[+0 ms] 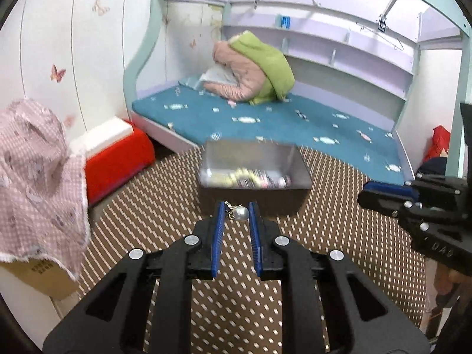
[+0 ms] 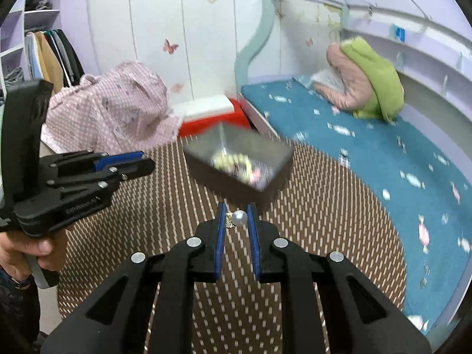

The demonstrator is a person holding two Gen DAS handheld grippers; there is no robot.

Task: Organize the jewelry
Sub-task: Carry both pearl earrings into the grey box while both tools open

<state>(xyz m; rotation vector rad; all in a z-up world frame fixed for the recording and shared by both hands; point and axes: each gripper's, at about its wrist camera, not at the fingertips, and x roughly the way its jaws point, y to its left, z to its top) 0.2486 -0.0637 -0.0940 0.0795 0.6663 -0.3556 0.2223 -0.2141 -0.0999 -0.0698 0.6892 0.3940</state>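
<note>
Blue candy-print mattress at back, green and pink jackets heaped on it. Brown patterned mat carries a grey metal box of blurred jewelry. Left gripper, nearly closed, pinches a pearl earring. Right gripper, likewise narrow, clamps another pearl earring, in front of the box.

right gripper pinches pearl earring (box beyond).

A box holding jewelry is set on the tabletop, with the bed behind it. A pearl earring is held before the box, between the left tongs.
</note>
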